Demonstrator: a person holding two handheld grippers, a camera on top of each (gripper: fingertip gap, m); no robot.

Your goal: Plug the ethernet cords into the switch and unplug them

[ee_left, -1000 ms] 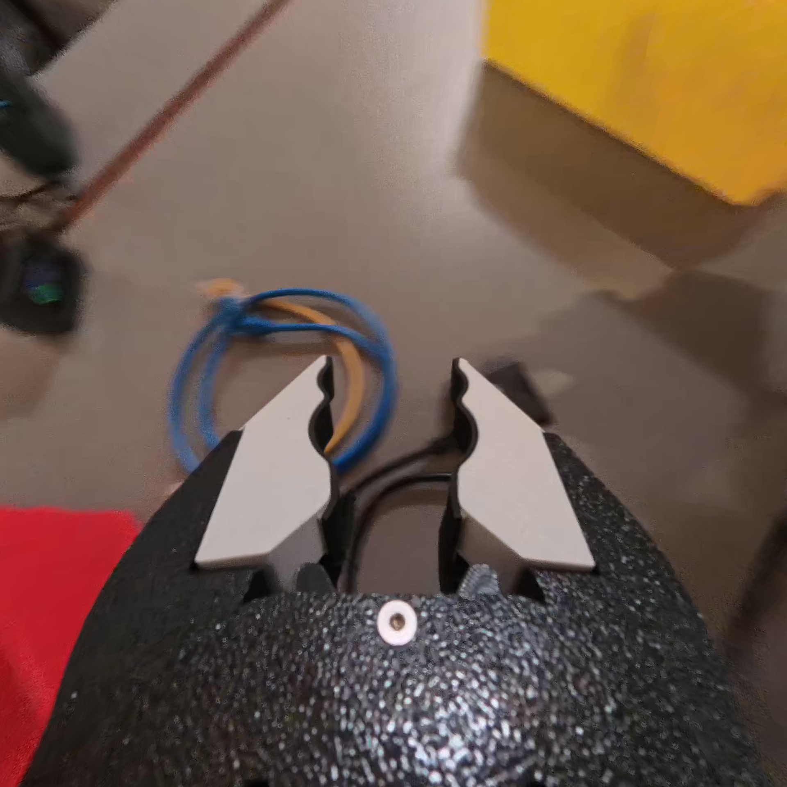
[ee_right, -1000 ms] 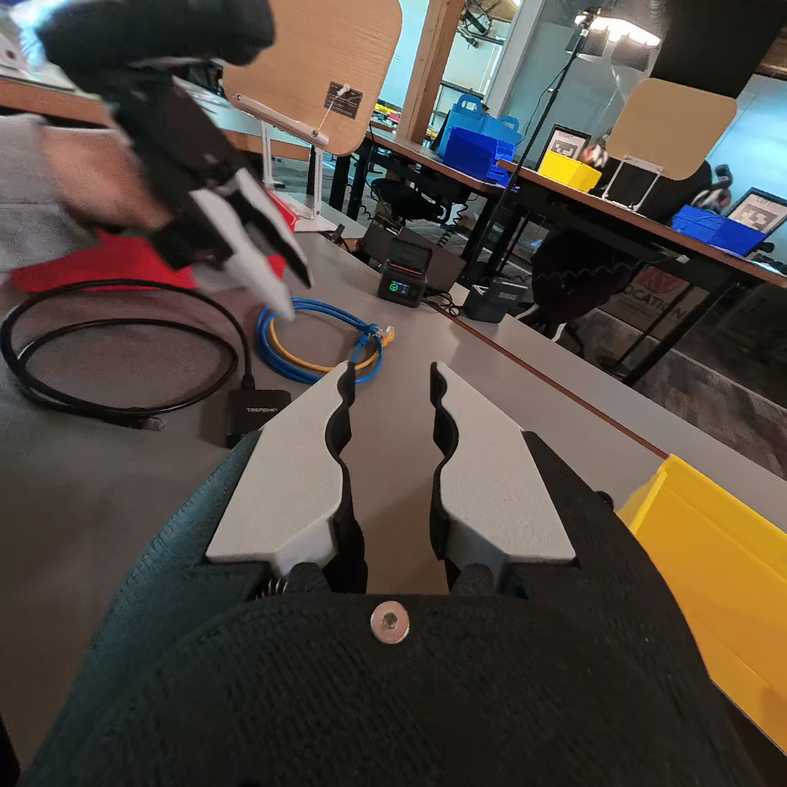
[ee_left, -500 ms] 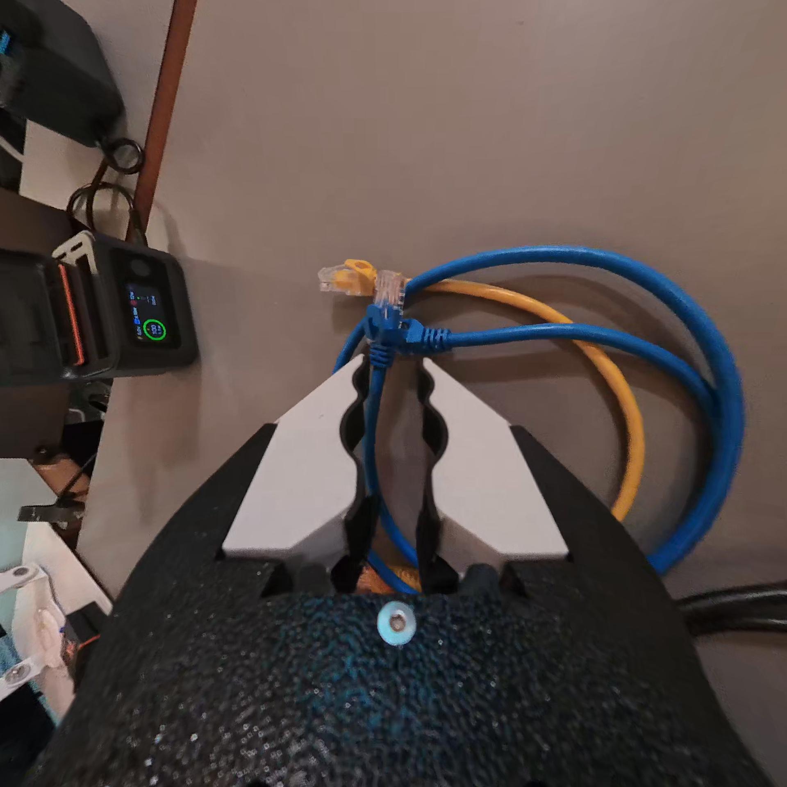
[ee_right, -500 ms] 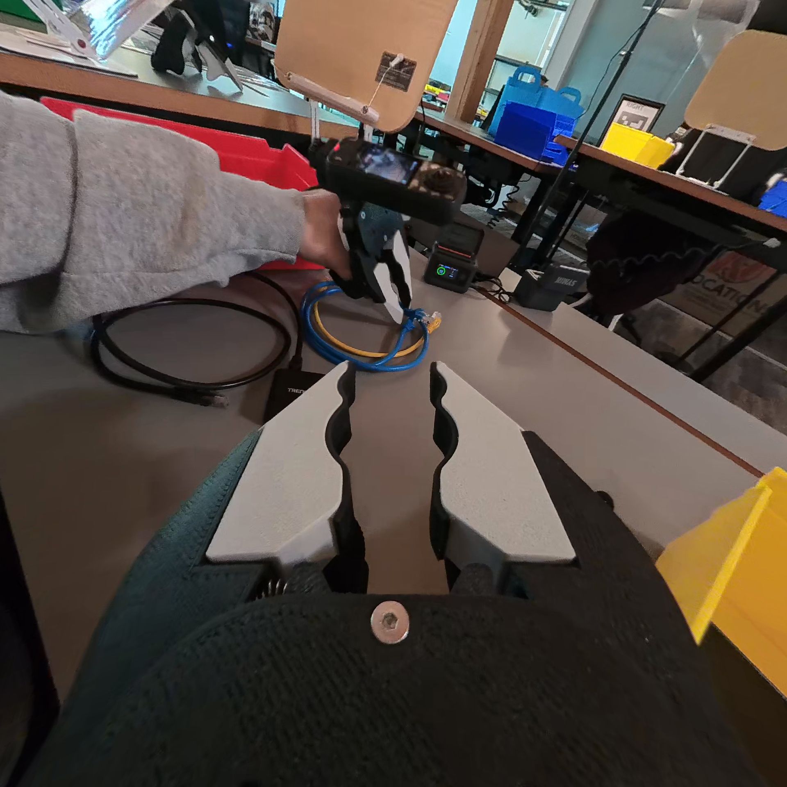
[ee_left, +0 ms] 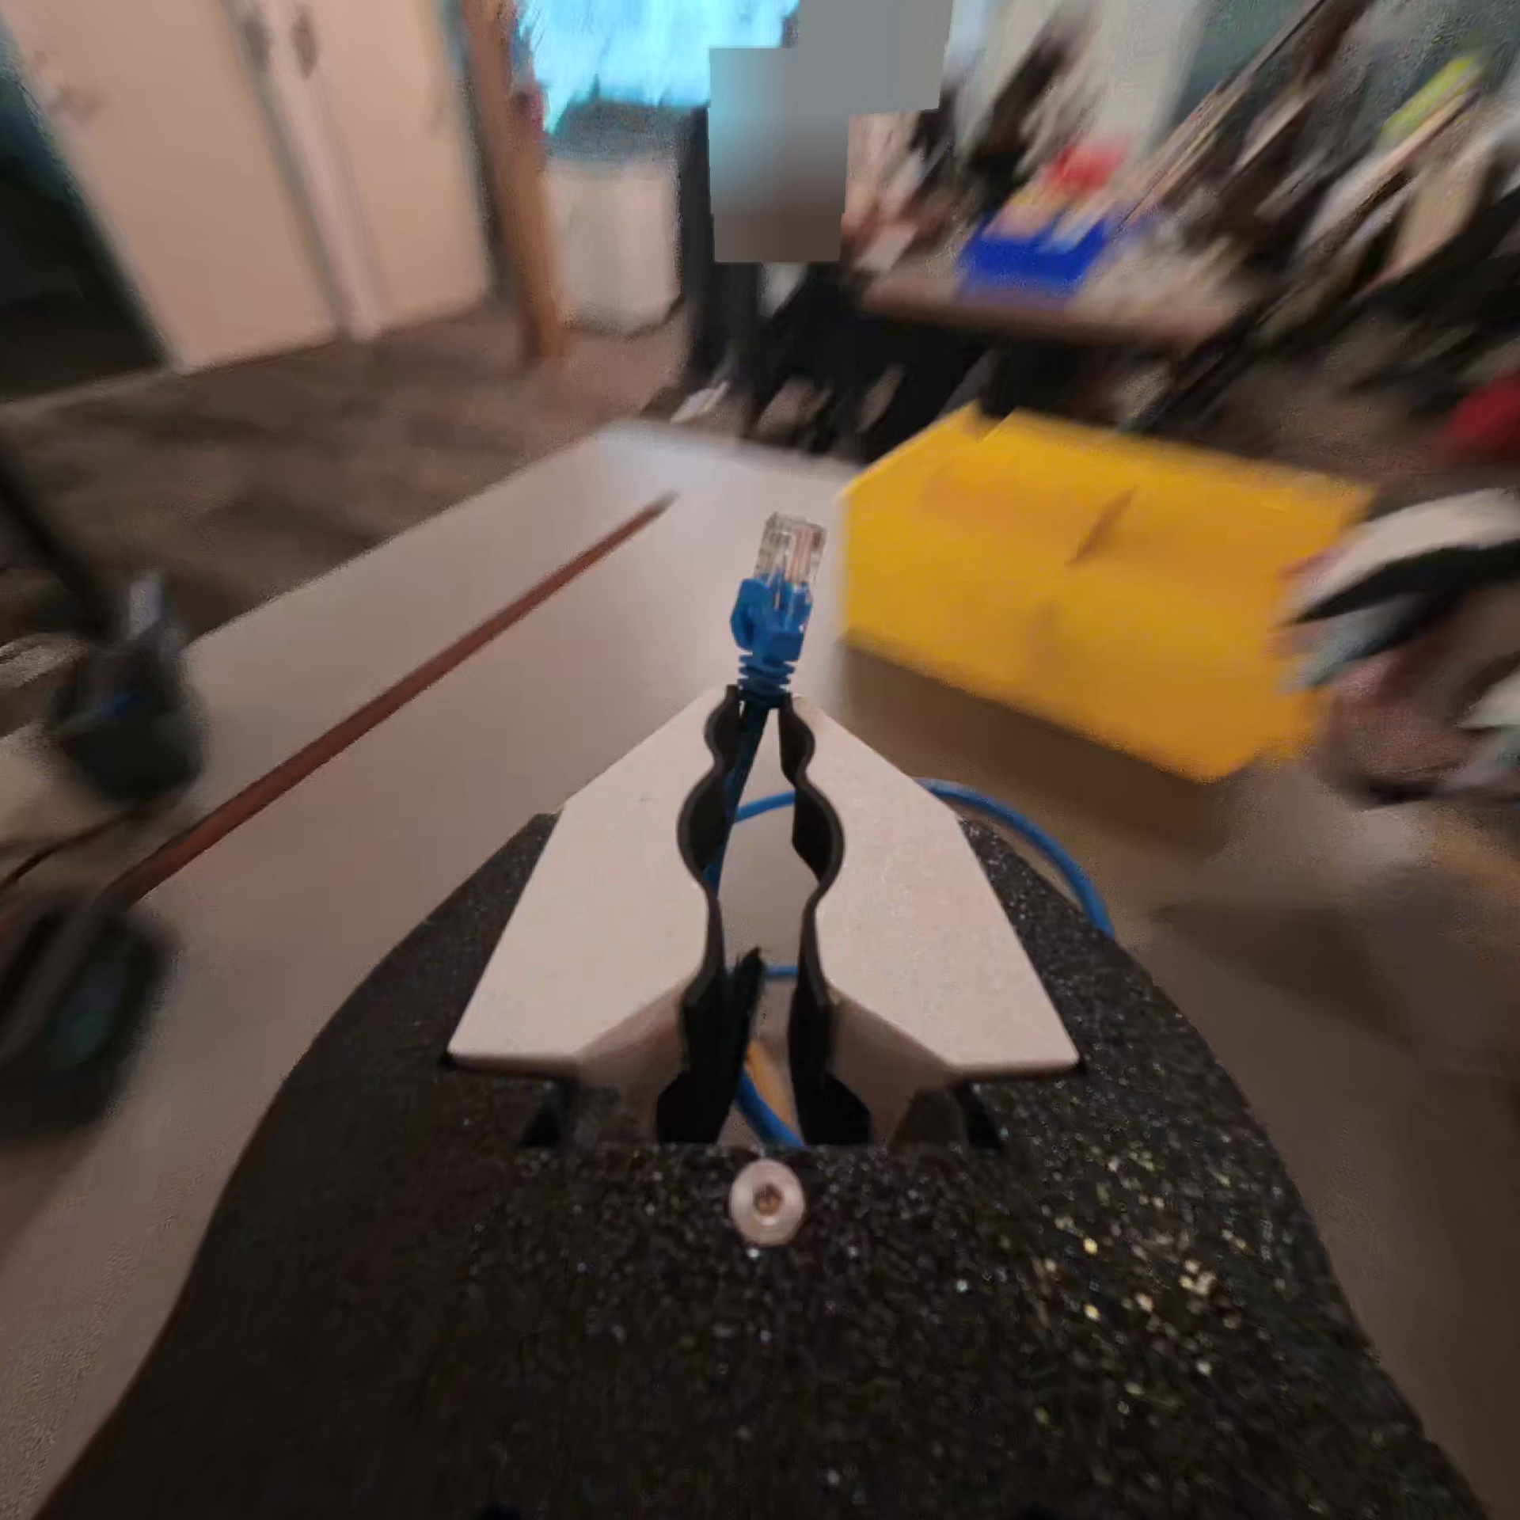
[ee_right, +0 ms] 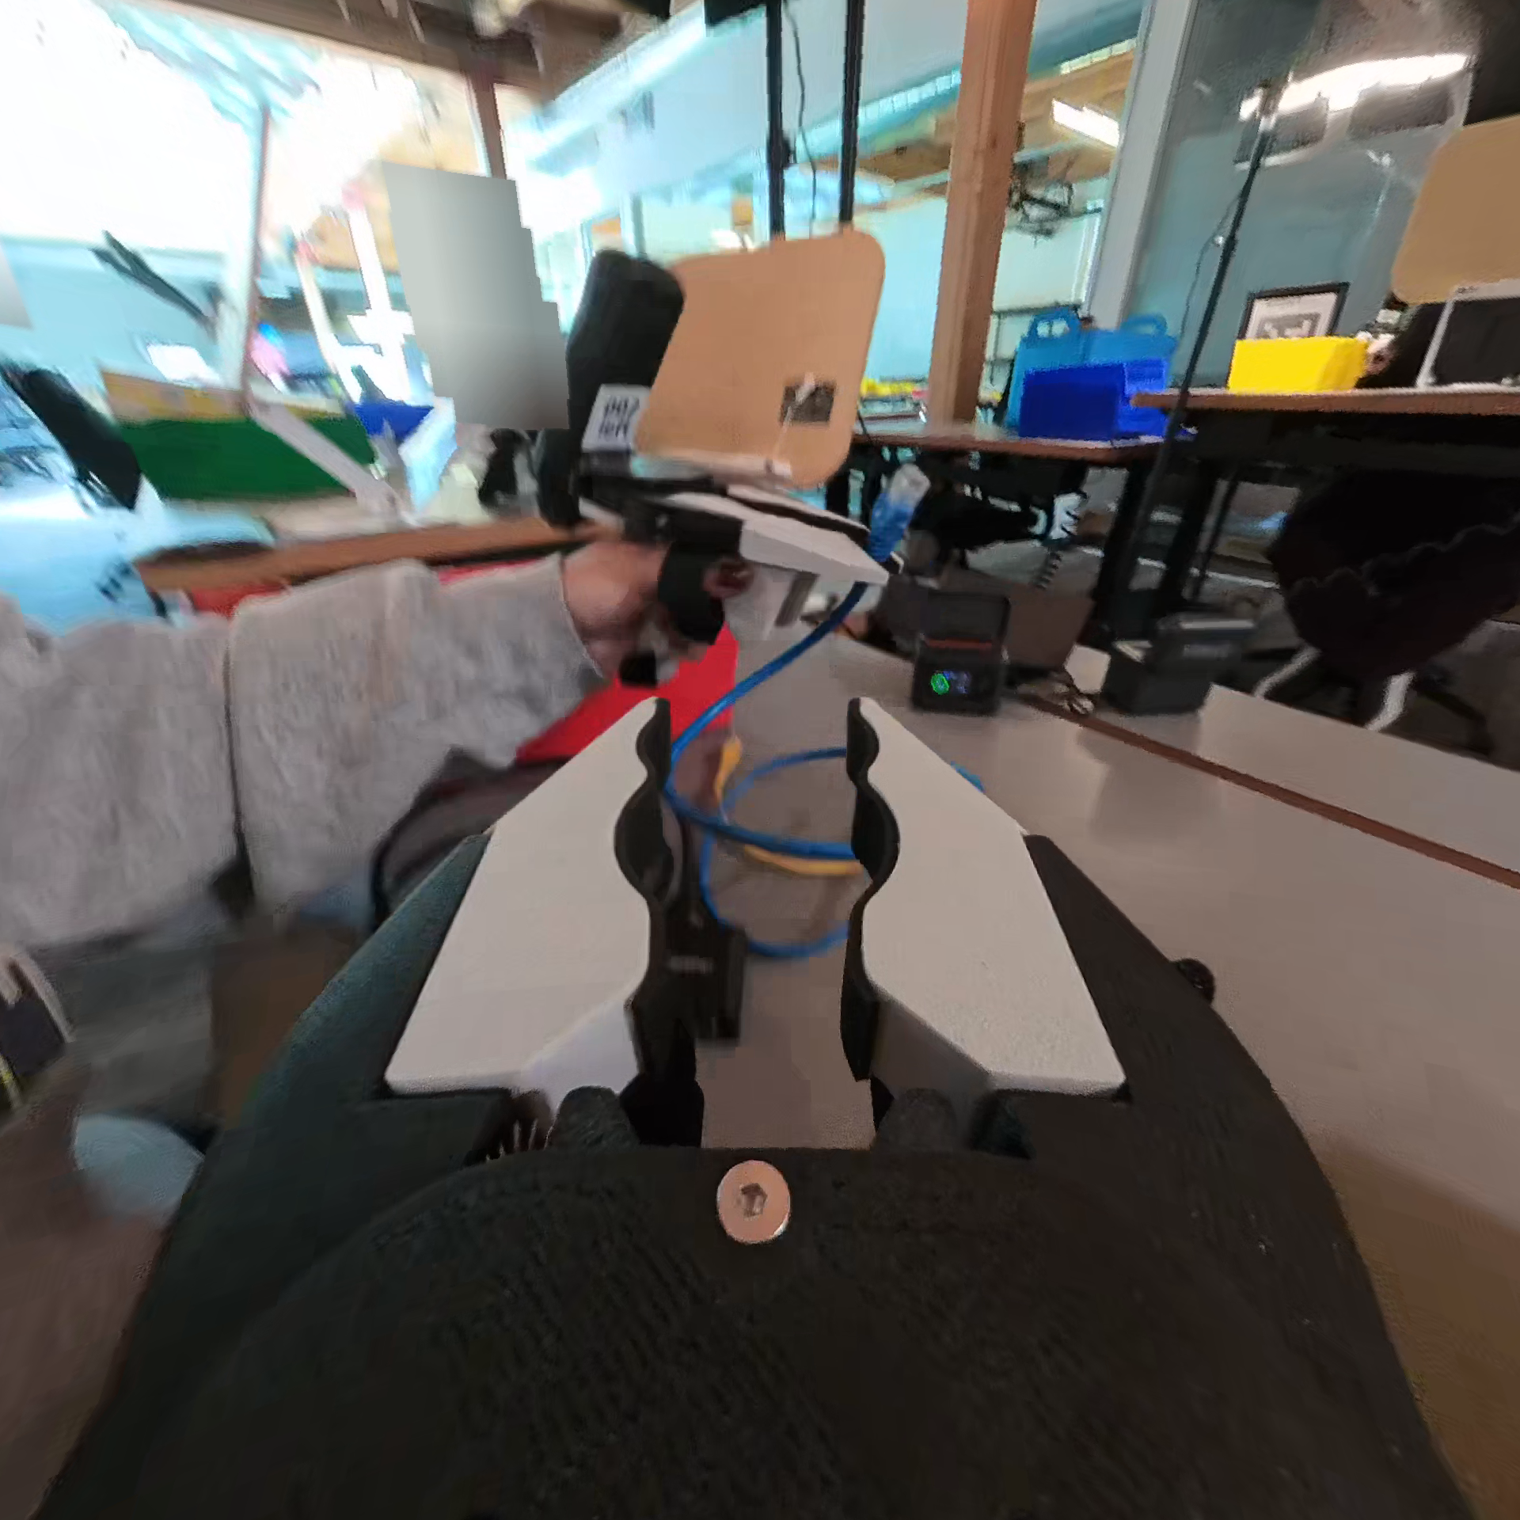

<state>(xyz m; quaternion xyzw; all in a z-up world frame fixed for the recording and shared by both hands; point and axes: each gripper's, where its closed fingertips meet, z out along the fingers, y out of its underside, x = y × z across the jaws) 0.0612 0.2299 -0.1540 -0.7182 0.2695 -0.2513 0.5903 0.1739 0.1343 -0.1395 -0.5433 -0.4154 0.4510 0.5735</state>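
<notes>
- The left gripper (ee_left: 761, 707) pinches the blue ethernet cord (ee_left: 771, 613) behind its plug, lifted above the switch (ee_right: 699, 983).
- The right gripper (ee_right: 753, 715) hovers unclenched near the switch.
- Nothing looks plugged in; all plugging and unplugging likely remains.

Yellow bin (ee_left: 1069, 609): on the counter (ee_left: 411, 822), right side.
Small black device (ee_right: 958, 650): lit screen, far counter edge.

A blue cord (ee_left: 755, 765) with a clear plug (ee_left: 791, 549) sits between pale grey fingers (ee_left: 625, 896) on a speckled black gripper (ee_left: 758, 699). A yellow bin (ee_left: 1069, 592) stands on the beige bench (ee_left: 411, 822), crossed by a brown stripe (ee_left: 395, 707). Elsewhere: a yellow cord (ee_right: 790, 859), black box (ee_right: 699, 979), red bin (ee_right: 625, 715).
</notes>
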